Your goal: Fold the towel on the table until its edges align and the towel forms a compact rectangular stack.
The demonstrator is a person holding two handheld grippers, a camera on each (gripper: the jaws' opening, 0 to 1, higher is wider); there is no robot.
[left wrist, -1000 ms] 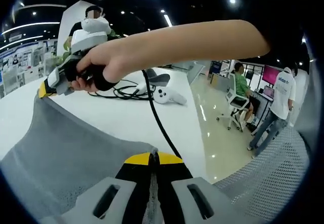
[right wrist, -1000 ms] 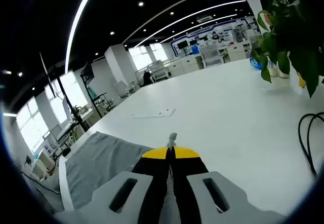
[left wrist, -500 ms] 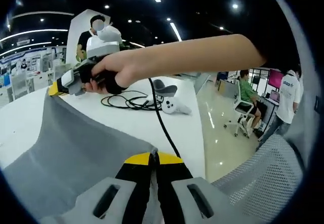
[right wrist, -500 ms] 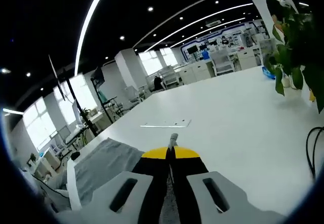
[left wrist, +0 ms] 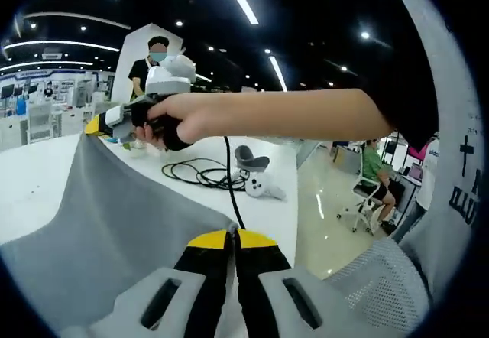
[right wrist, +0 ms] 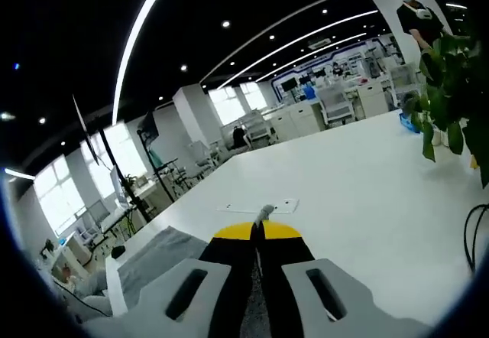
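Note:
A grey towel [left wrist: 114, 216] hangs stretched in the air between both grippers above the white table [left wrist: 30, 177]. At the bottom of the left gripper view, my left gripper [left wrist: 231, 238] is shut on one towel corner. A hand holds my right gripper [left wrist: 97, 126] at upper left, shut on the other corner, with the towel's top edge sagging between the two. In the right gripper view, the right gripper [right wrist: 257, 231] is shut with a tuft of towel [right wrist: 263, 214] poking past its yellow tips. More grey cloth [right wrist: 153, 258] drapes to the lower left over the table [right wrist: 359, 177].
A coiled black cable [left wrist: 200, 176], a white controller [left wrist: 260, 188] and a grey device [left wrist: 249, 157] lie near the table's right edge, with open floor beyond. A flat white sheet [right wrist: 258, 206] lies ahead of the right gripper. A potted plant [right wrist: 451, 86] stands at right.
Both grippers have risen with the towel, which now hangs higher and flatter. In the left gripper view the right gripper has moved up and further away.

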